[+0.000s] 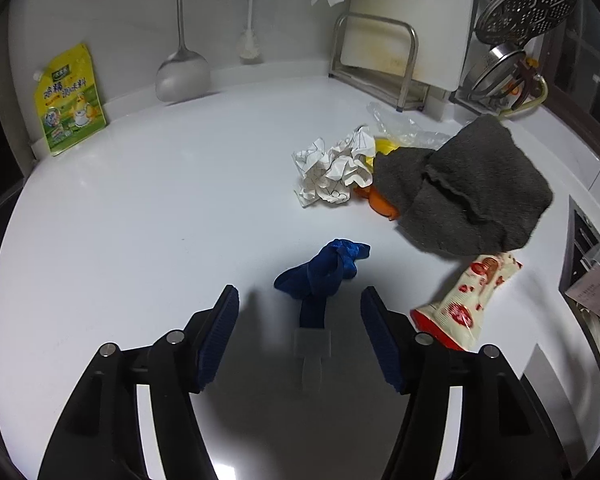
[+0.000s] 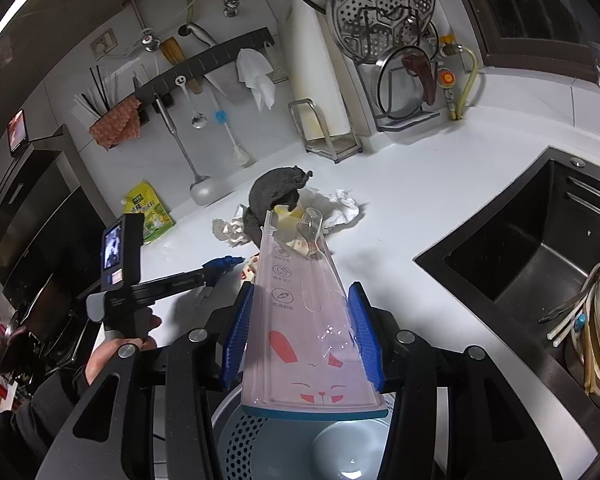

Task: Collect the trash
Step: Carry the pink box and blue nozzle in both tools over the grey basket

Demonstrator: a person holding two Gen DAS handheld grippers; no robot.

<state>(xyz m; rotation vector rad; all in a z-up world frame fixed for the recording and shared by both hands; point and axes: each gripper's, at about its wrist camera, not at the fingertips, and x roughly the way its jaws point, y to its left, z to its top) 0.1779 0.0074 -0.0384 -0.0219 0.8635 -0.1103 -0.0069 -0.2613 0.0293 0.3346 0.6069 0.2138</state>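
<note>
In the left wrist view my left gripper (image 1: 300,300) is open just above the white counter (image 1: 140,220), with a knotted blue strip (image 1: 320,272) lying between its fingertips. Beyond it lie crumpled white paper (image 1: 334,172), a grey cloth (image 1: 464,188) over orange and yellow scraps, clear plastic film (image 1: 404,126) and a red-and-white wrapper (image 1: 468,296). In the right wrist view my right gripper (image 2: 300,308) is shut on a clear pink scraper board (image 2: 300,312) with a rabbit face, its far end at the trash pile (image 2: 284,208). The left gripper (image 2: 216,268) shows at the left.
A blue perforated bin (image 2: 300,448) sits below the right gripper. A black sink (image 2: 540,264) with dishes is at the right. A yellow seasoning pouch (image 1: 70,100), ladle (image 1: 182,76), metal rack (image 1: 380,68) and pot lids (image 2: 384,28) line the back wall.
</note>
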